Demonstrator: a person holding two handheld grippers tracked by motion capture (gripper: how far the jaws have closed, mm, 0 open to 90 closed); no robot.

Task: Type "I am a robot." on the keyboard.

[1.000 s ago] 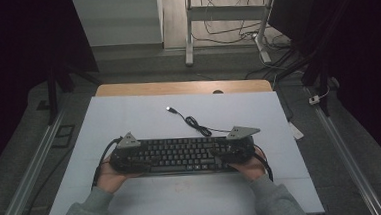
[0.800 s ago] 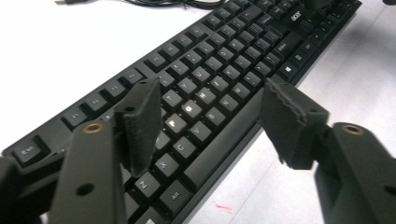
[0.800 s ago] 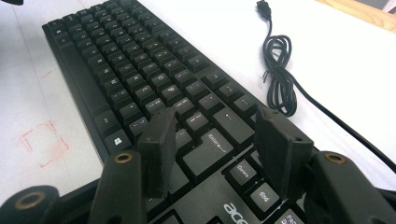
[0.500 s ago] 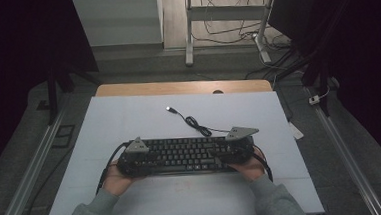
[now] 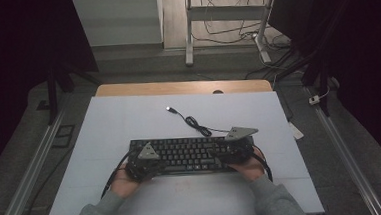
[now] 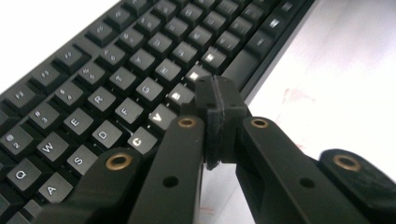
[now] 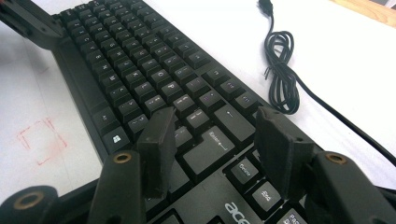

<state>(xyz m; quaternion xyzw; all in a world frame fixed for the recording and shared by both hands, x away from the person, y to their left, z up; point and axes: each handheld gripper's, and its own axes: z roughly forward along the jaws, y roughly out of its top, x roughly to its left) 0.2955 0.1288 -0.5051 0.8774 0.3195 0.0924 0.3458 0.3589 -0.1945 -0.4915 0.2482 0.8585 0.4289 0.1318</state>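
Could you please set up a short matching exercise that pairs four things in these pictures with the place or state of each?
Column one:
1. left hand-held gripper
2. right hand-held gripper
3. black plastic computer keyboard
4. black coiled USB cable

Column two:
A. lies flat on the white table sheet, between both hands
B. jaws pressed together, nothing between them, tips over the keyboard's near edge
C. jaws apart, over the Enter key
D. lies on the sheet behind the keyboard, its plug end loose

Pairs: 1-B, 2-C, 3-A, 4-D
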